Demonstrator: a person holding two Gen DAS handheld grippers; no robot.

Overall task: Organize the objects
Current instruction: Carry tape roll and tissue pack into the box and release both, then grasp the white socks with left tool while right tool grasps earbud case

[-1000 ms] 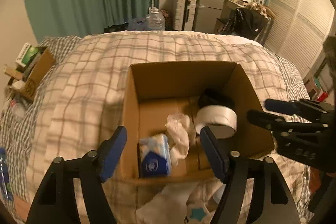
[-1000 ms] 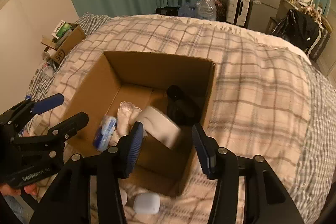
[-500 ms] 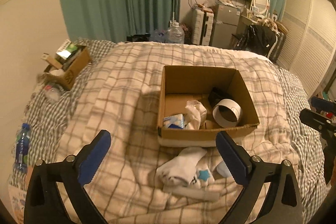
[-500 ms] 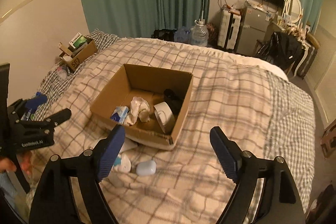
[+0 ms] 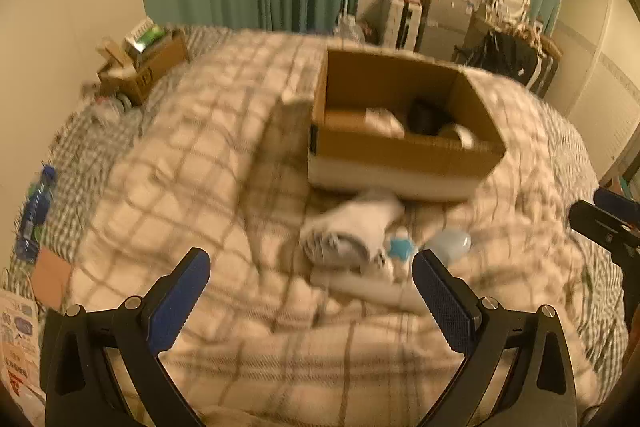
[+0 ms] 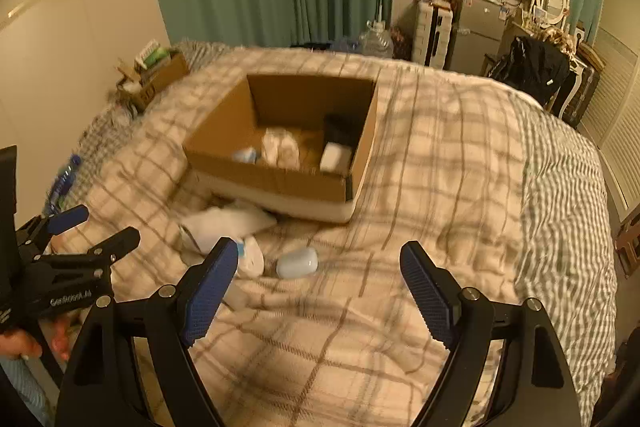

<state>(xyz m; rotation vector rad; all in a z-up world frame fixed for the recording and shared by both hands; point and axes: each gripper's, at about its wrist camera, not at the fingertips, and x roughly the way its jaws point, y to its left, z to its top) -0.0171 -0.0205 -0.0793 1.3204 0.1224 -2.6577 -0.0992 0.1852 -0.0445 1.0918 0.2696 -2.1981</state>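
An open cardboard box [image 5: 400, 151] [image 6: 280, 179] sits on the plaid bed. It holds a crumpled white cloth [image 6: 280, 147], a blue tissue pack [image 6: 246, 155], a white tape roll [image 6: 334, 155] and a black object [image 6: 340, 131]. In front of the box lie a rolled white cloth [image 5: 352, 231] [image 6: 228, 223], a small pale oval case [image 5: 450, 243] [image 6: 298, 262] and a blue star item [image 5: 400, 247]. My left gripper [image 5: 310, 291] is open and empty, low over the bed before these items. My right gripper [image 6: 320, 279] is open and empty, just behind the oval case.
A second cardboard box of clutter [image 5: 148, 67] [image 6: 156, 75] stands at the bed's far left. A blue bottle [image 5: 36, 211] lies at the left edge. Green curtains, a fridge [image 6: 480, 27] and a dark bag [image 6: 536, 67] stand beyond the bed.
Both grippers have pulled back from over the box and come lower toward the bed. The loose items in front of the box now show closer. Both stay open.
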